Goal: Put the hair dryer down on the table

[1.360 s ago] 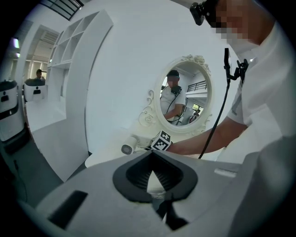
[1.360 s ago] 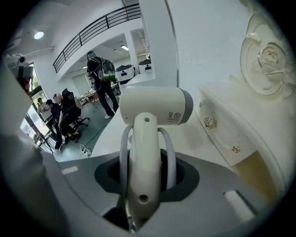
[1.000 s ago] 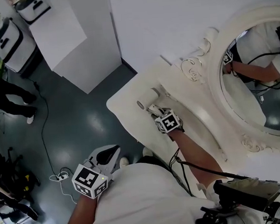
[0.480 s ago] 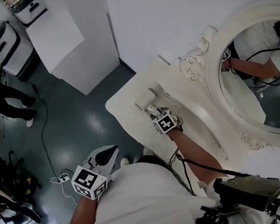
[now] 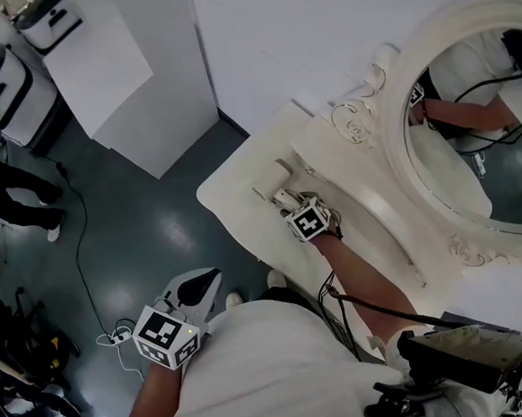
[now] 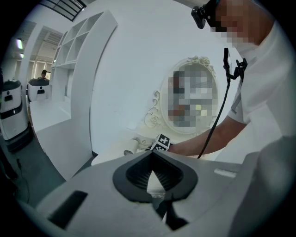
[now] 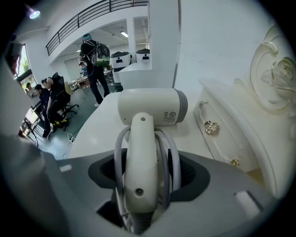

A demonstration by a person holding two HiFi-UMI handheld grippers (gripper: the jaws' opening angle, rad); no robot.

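Near the tabletop's (image 5: 235,216) rounded corner, by the drawer block:

1. Right gripper (image 7: 148,159). Fingers opening. The dryer's (image 7: 152,106) handle stands between them with the cord (image 7: 172,155) looped around it. A gap shows on either side, so the clench of a second ago is gone. The gripper itself has barely shifted along the tabletop in that time.

2. Dryer. Barrel crosswise, nozzle end away from the drawer block, apparently resting on the tabletop, just beside the drawer front with the rose knob (image 7: 211,127). Handle points back toward the gripper. Set in from the tabletop's edges, with bare surface showing beyond the barrel.

3. Left gripper (image 6: 152,157). Fingers closed tip to tip, nothing between them. Held low at the person's side over the floor (image 5: 154,220), well apart from the tabletop; position unchanged.

4. Mirror (image 5: 470,124). Oval, in an ornate frame, standing at the back of the tabletop above the drawer block.

Status: the release is the one change, and it reads as the set-down itself. The dryer looks borne by the tabletop rather than by the fingers. Judged remaining: draw the right gripper straight back along the handle. Hazard: a cord loop may snag on a finger and drag the dryer toward the edge.
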